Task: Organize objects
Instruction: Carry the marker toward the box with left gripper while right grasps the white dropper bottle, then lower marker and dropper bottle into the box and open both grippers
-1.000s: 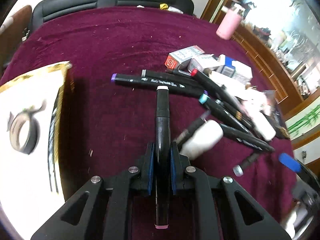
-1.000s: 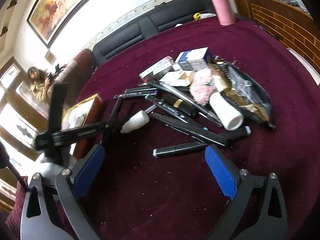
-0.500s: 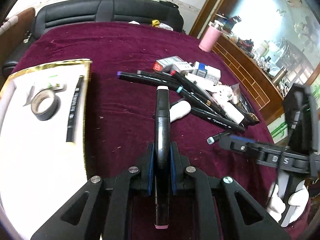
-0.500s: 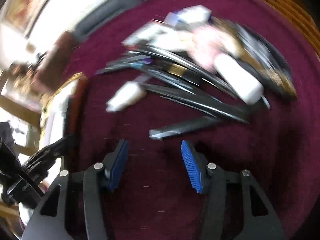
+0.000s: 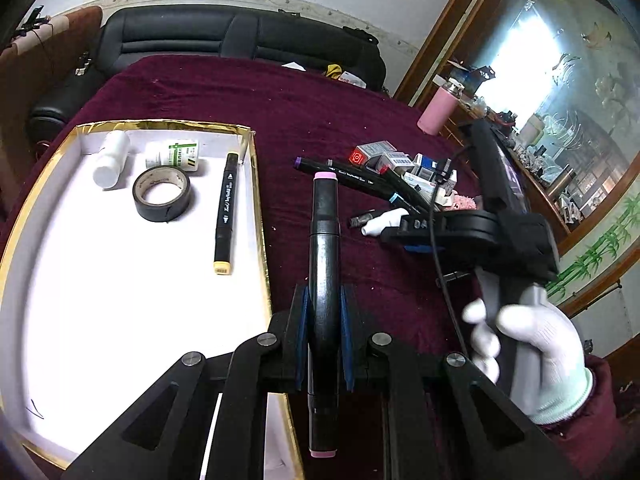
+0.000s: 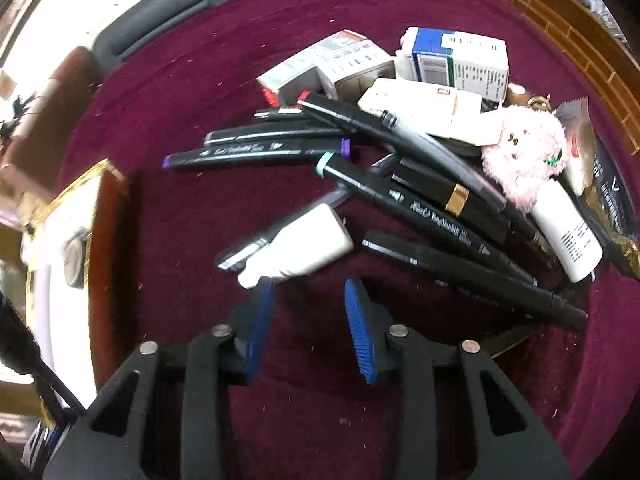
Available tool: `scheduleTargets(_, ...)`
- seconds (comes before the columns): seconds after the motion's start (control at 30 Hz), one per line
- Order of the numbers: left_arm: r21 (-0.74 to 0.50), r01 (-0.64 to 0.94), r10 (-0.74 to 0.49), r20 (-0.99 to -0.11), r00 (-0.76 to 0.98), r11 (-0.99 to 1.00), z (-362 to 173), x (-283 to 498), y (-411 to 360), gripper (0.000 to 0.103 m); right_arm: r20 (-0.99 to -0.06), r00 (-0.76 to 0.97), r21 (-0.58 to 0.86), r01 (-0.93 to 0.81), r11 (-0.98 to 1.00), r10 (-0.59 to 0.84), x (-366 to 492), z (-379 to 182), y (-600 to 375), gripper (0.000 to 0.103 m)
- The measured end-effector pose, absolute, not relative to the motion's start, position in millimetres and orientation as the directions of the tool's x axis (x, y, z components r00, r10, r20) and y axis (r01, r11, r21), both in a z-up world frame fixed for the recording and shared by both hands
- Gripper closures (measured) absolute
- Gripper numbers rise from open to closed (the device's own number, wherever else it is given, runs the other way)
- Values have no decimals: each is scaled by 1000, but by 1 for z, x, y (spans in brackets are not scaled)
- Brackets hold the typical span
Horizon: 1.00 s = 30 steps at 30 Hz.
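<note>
Left tongs [image 5: 324, 336] are clamped tight on a black marker with pink ends [image 5: 325, 240], the pen lying straight along the fingers and poking out both ways, carried above the maroon table [image 5: 248, 92] right at the gold rim of the white tray [image 5: 256, 184]. In that tray: a yellow-capped marker [image 5: 225, 212] near the right wall, a roll of black tape [image 5: 162, 193] beside it, and two white bottles, one plain [image 5: 110, 158] and one green-labelled [image 5: 173, 153], up at the far end. Over on the other side, the right tongs [image 6: 308, 320] have just been closing, now at a narrow gap with nothing between the blue pads [image 6: 360, 340], only bare cloth. Just beyond their tips lies a small white bottle [image 6: 304, 248], with the left pad's tip right at its neck; contact is too close to call. Past it sprawls the heap: black markers with purple [image 6: 256, 154] and teal [image 6: 408, 200] caps, small boxes [image 6: 456, 60] behind them, a pink fluffy toy [image 6: 524, 160] and a white tube [image 6: 564, 232] to the right. From the left camera, a white-gloved hand [image 5: 532, 352] grips the right tool's handle.
</note>
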<state>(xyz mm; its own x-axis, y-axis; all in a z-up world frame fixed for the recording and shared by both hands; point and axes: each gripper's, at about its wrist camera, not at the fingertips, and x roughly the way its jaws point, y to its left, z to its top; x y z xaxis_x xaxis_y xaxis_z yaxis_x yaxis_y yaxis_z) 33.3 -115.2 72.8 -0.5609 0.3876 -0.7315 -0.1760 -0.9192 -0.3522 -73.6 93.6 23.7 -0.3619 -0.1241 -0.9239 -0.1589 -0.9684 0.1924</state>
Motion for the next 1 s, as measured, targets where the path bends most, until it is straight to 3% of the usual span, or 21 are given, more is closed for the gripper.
scheduleTargets(0.17, -370, -187, 407, -711, -573, -910, 75, 39, -125, 92, -903, -372, 311, -220, -925, -216, -75, 29, 108, 71)
scheduleTargets(0.37, -394, -181, 421, -695, -583, -901, 75, 38, -132, 92, -908, -350, 337, -289, -896, -229, -87, 25, 107, 70)
scheduleTargets(0.7, -391, -175, 415, -700, -581, -904, 70, 41, -139, 92, -919, -377, 233, -289, -929, -113, -108, 22, 81, 69)
scheduleTargets(0.73, -391, -171, 413, -701, -581, -904, 69, 41, -141, 92, -917, -381, 234, -282, -930, -115, -102, 24, 84, 69)
scheduleTargets(0.8, -392, -163, 409, -702, -583, -906, 68, 43, -144, 92, -909, -391, 256, -253, -933, -144, -104, 22, 83, 80)
scheduleTargets(1.0, -393, -129, 387, -701, -599, -911, 73, 54, -162, 92, -892, -386, 325, -192, -926, -233, -88, 30, 96, 80)
